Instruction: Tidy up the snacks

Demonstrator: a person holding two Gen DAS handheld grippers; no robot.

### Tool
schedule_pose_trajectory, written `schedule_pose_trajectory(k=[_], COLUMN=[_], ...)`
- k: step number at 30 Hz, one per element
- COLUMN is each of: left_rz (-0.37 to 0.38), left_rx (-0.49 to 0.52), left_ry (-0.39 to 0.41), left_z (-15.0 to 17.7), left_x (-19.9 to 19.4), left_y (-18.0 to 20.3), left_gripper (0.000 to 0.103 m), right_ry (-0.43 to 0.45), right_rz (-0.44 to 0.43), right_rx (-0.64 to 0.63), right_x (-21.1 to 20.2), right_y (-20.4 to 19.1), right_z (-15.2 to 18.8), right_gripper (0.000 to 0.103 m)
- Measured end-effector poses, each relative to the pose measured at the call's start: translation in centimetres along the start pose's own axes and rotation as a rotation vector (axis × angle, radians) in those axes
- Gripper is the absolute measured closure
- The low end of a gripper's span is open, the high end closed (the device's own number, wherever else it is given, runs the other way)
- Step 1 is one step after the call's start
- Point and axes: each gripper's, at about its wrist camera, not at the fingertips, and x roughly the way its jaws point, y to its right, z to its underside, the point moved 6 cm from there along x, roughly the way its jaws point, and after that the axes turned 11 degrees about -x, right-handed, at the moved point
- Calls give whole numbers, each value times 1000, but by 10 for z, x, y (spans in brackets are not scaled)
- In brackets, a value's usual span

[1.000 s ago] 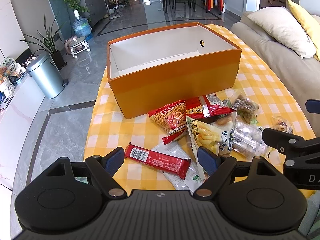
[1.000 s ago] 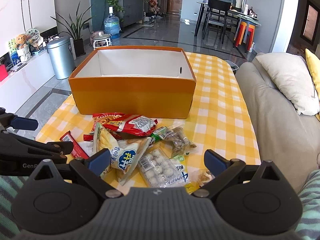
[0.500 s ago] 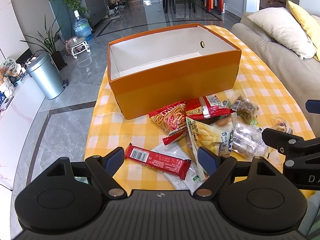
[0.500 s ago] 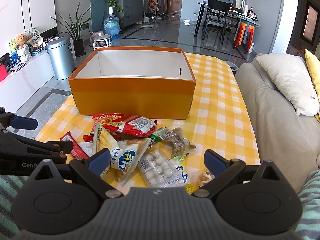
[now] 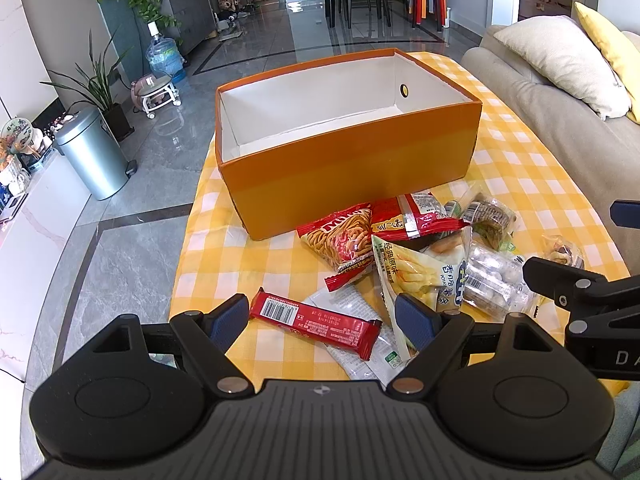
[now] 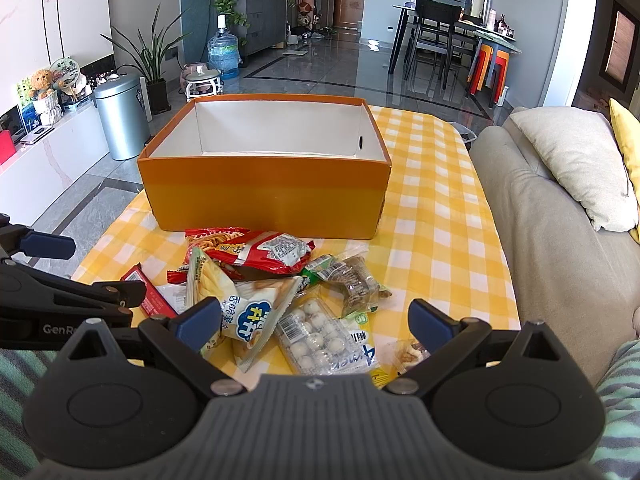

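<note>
Snack packets lie heaped on the checked tablecloth just near of the empty orange box, while left gripper and right gripper hover wide apart, empty, seemingly poised to pick.

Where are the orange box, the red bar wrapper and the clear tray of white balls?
orange box (image 5: 352,176), left wrist view, front wall.
red bar wrapper (image 5: 316,322), left wrist view, middle.
clear tray of white balls (image 6: 316,334), right wrist view, centre.

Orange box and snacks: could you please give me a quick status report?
Left gripper and right gripper open, empty. Orange cardboard box empty; snack packets piled on yellow checked tablecloth. Nothing in the way.
</note>
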Motion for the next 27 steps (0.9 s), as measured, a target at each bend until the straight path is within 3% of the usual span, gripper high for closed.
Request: schedule_pose_trajectory(k=[12, 16, 20, 22, 24, 27], left_rz=[34, 74, 142, 166, 232, 296], left_rx=[41, 61, 50, 40, 16, -22], left_ry=[11, 27, 15, -3, -30, -76], left_z=[-7, -15, -23, -25, -27, -30], left_x=[-4, -5, -1, 3, 7, 17], left_y=[6, 13, 17, 19, 21, 23], left_gripper=[6, 17, 21, 29, 31, 38], right_ry=[4, 2, -18, -28, -43, -72], right_rz=[-5, -22, -34, -41, -49, -67], right_rx=[2, 5, 8, 10, 16, 17], right_x=[-2, -1, 6, 11, 18, 29], right_y=[2, 4, 6, 8, 10, 11], right_z=[-2, -5, -6, -6, -5, -3], right_gripper=[6, 9, 19, 21, 33, 41])
